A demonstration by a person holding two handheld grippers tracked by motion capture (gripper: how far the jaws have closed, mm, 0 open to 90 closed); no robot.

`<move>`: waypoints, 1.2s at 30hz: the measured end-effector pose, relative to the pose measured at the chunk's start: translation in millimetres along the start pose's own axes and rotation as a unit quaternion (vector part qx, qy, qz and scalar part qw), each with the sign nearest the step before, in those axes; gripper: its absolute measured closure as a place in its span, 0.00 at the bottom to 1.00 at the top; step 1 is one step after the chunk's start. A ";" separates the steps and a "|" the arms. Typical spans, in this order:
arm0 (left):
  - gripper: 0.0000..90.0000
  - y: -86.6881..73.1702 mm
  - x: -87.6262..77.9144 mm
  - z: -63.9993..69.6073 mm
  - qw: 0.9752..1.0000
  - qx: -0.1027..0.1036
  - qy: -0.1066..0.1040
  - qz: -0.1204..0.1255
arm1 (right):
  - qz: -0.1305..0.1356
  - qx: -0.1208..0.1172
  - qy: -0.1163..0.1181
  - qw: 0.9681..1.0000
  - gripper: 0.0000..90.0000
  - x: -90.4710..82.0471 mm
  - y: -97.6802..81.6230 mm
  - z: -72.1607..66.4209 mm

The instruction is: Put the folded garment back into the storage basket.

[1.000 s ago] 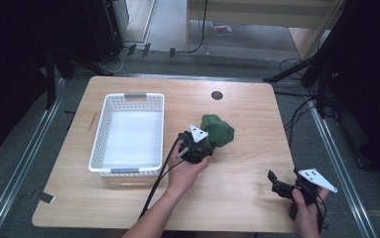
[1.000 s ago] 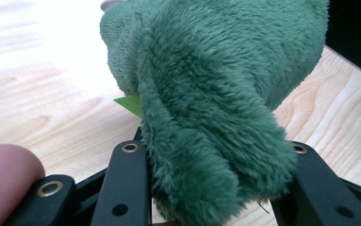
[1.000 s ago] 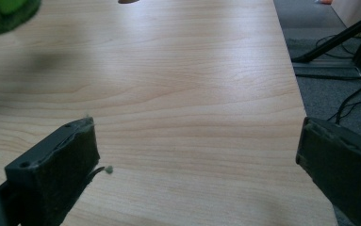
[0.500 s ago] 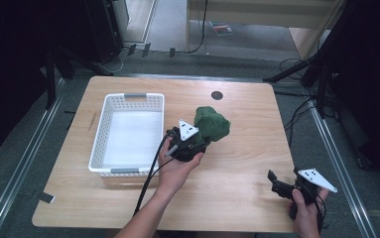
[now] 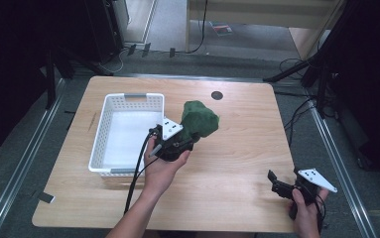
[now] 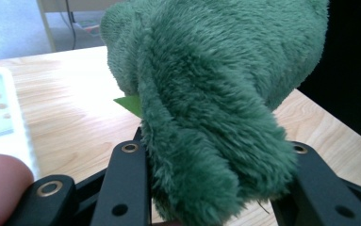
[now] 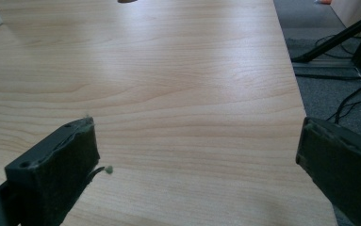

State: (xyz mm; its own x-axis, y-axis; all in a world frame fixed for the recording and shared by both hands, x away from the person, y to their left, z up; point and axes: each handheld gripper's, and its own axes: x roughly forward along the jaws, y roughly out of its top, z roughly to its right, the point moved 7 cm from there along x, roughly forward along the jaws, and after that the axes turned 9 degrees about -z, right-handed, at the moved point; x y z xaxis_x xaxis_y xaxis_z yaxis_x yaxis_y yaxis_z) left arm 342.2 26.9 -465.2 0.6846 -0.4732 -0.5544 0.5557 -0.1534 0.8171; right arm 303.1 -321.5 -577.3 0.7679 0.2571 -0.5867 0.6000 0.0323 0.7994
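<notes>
The left gripper (image 5: 185, 141) is clamped on a green plush toy (image 5: 200, 119), which sits beside the right wall of the white basket (image 5: 98, 144), toward the middle of the table (image 5: 242, 148). In the left gripper view, a limb or lobe of the toy (image 6: 206, 94) is squeezed between the two black jaws, and the pile bulges over both of them; a small green tag (image 6: 128, 104) projects from the fur. Whether the toy rests on the table or is lifted clear cannot be told. The right gripper (image 5: 283, 186) is held near the table's front right corner, well apart from the toy; its jaws stand wide apart with nothing but bare wood between them (image 7: 197, 155). The toy appears soft, light and highly compressible, not fragile. The fur should give good friction, so slip is unlikely, but a grip on a thin outer lobe lets the body hang and swing. A hold on a thick limb or near the body's middle is preferable. Firm closure is needed, because the stuffing yields under the jaws.
</notes>
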 end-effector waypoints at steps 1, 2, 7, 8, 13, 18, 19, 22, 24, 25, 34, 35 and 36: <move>0.69 0.0 0.0 0.0 1.000 0.000 0.000 0.000 | 0.000 -0.001 0.000 1.000 0.00 0.0 0.0 0.0; 0.69 -0.5 -2.6 -3.3 1.000 -0.003 0.002 0.002 | 0.000 -0.001 0.000 1.000 0.00 0.0 0.0 0.0; 0.69 -0.8 -16.1 -18.6 1.000 -0.010 0.009 0.013 | 0.000 0.000 -0.001 1.000 0.00 0.1 0.0 0.0; 0.69 -0.6 -18.7 -21.6 1.000 -0.011 0.009 0.015 | 0.000 -0.001 -0.001 1.000 0.00 0.1 0.0 0.1; 0.69 -1.7 -31.8 -38.9 0.999 -0.020 0.024 0.022 | 0.000 -0.003 -0.002 1.000 0.00 0.2 0.1 0.0; 0.69 -8.5 -43.1 -59.6 0.999 -0.029 0.039 0.023 | -0.001 -0.001 -0.002 1.000 0.00 0.2 0.0 -0.2; 0.69 -10.5 -45.2 -63.9 0.998 -0.031 0.043 0.023 | -0.001 -0.002 -0.002 1.000 0.00 0.2 -0.1 -0.2; 0.69 -17.2 -51.2 -78.1 0.998 -0.038 0.053 0.023 | -0.001 -0.002 -0.003 1.000 0.00 0.2 -0.1 -0.2; 0.69 -21.6 -54.5 -87.4 0.997 -0.048 0.059 0.023 | -0.001 -0.003 -0.003 1.000 0.00 0.4 -0.1 -0.2; 0.69 -23.6 -56.3 -91.8 0.997 -0.050 0.062 0.022 | -0.001 -0.003 -0.004 1.000 0.00 0.4 -0.1 -0.2; 0.69 -37.8 -67.7 -125.1 0.994 -0.069 0.088 0.022 | -0.001 -0.004 -0.006 1.000 0.00 0.5 0.0 -0.3; 0.69 -39.8 -68.1 -129.2 0.993 -0.073 0.091 0.021 | 0.000 -0.006 -0.006 1.000 0.00 0.5 0.0 -0.3; 0.69 -41.8 -68.4 -133.6 0.992 -0.078 0.094 0.020 | 0.000 -0.006 -0.006 1.000 0.00 0.5 0.0 -0.4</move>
State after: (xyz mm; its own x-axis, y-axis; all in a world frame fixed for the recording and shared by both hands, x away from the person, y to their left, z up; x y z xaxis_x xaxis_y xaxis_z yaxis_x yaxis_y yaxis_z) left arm 335.2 181.5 -482.6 0.7756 -0.3029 -0.5538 0.5823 0.0049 0.8129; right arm 303.4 -321.0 -577.5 0.7704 0.2454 -0.5884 0.5974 0.0442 0.8007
